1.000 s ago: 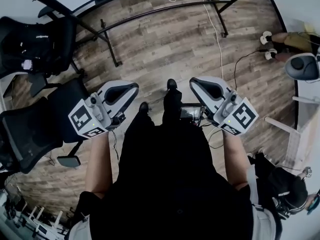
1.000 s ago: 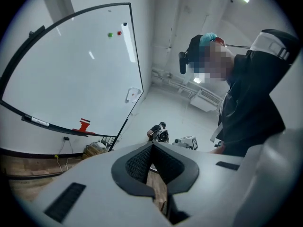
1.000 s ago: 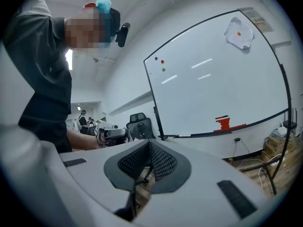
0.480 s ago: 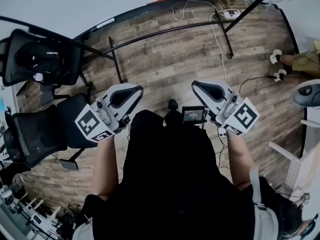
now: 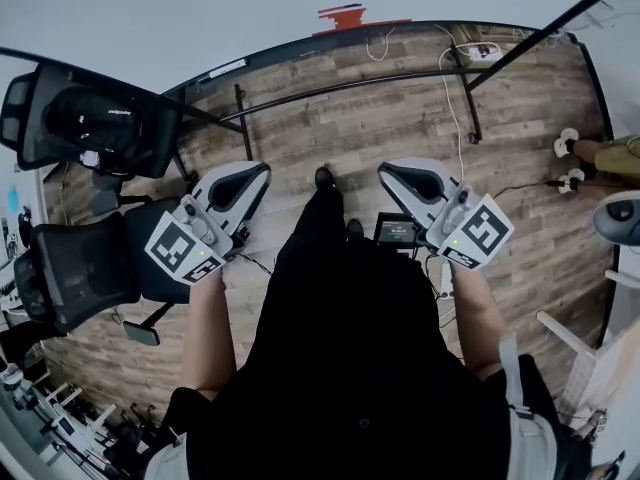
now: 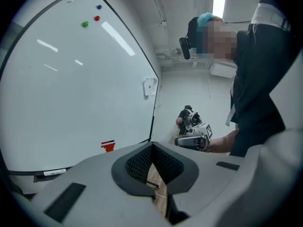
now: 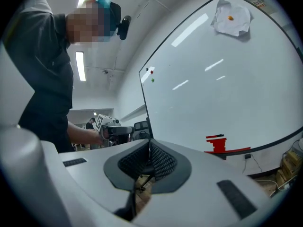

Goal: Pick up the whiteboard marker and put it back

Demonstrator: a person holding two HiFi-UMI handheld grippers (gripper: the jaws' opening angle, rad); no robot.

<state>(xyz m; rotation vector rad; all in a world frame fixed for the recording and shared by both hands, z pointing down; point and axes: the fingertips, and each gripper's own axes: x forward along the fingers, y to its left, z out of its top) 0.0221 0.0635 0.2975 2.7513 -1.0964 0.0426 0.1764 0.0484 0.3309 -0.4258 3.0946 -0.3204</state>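
The whiteboard [image 5: 200, 8] fills the top of the head view. On its lower edge sits a red holder [image 5: 348, 16] with a thin dark marker [image 5: 340, 9] lying on top. The same red holder [image 7: 216, 144] and marker [image 7: 215, 136] show in the right gripper view; the left gripper view shows the holder [image 6: 108, 146] too. My left gripper [image 5: 262, 171] and right gripper [image 5: 385, 168] are held level at waist height, well short of the board. Both are shut with nothing between the jaws, whose pads meet in each gripper view [image 6: 152, 145] [image 7: 150, 144].
Black office chairs [image 5: 75, 268] [image 5: 95, 118] stand at the left. The board's black stand legs [image 5: 245, 118] [image 5: 468, 93] and a white cable [image 5: 450, 78] cross the wood floor. Another person's feet [image 5: 570, 158] are at the right. A white cloth [image 7: 232, 17] hangs on the board.
Both grippers have moved forward with the person toward the whiteboard. The board now takes up more of the head view's top, and the red holder with the marker has come into sight.
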